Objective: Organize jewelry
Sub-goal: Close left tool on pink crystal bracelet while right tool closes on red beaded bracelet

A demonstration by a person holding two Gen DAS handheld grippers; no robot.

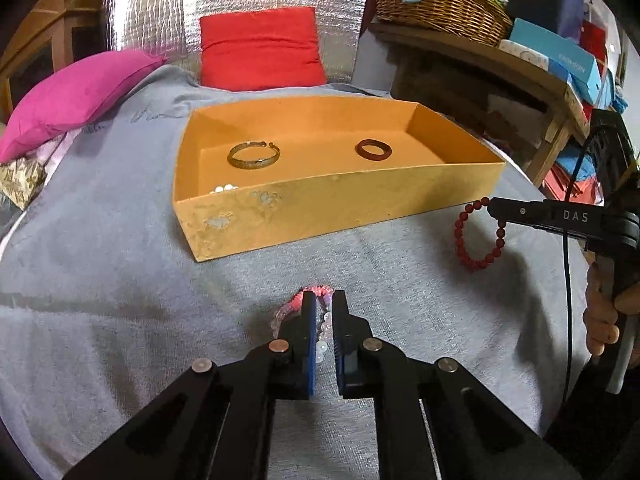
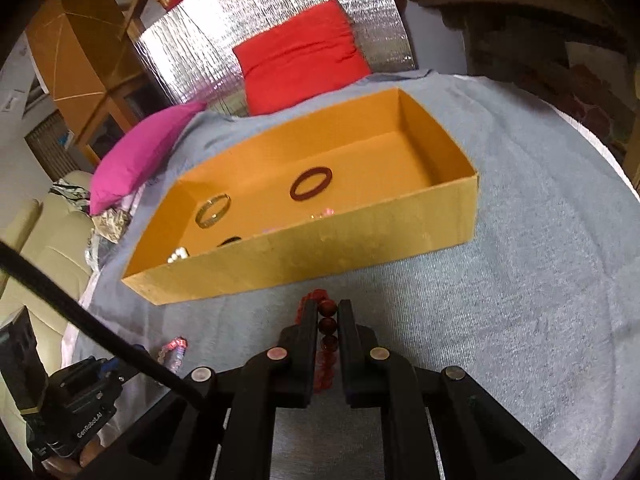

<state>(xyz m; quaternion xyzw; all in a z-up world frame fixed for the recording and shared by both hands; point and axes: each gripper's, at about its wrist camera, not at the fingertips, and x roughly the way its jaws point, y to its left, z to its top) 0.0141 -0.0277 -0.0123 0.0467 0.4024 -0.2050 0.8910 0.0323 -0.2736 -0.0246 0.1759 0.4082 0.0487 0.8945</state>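
An open orange box [image 1: 320, 216] [image 2: 320, 256] lies on a grey cloth. Inside it are a gold bangle [image 1: 253, 154] [image 2: 213, 211], a dark red ring bangle [image 1: 373, 149] [image 2: 311, 184] and white beads [image 1: 224, 189] [image 2: 178, 256] at the near wall. My left gripper [image 1: 324, 300] is shut on a pink and clear bead bracelet [image 1: 316, 292] [image 2: 174, 350], held just above the cloth. My right gripper [image 2: 325, 308] [image 1: 494, 210] is shut on a dark red bead bracelet [image 2: 326, 324] [image 1: 466, 240], which hangs from it right of the box.
A pink cushion [image 1: 72, 96] and a red cushion [image 1: 260, 48] lie behind the box against silver foil. A wicker basket [image 1: 440, 4] and boxes fill a wooden shelf at the right. A hand [image 1: 600, 320] grips the right tool.
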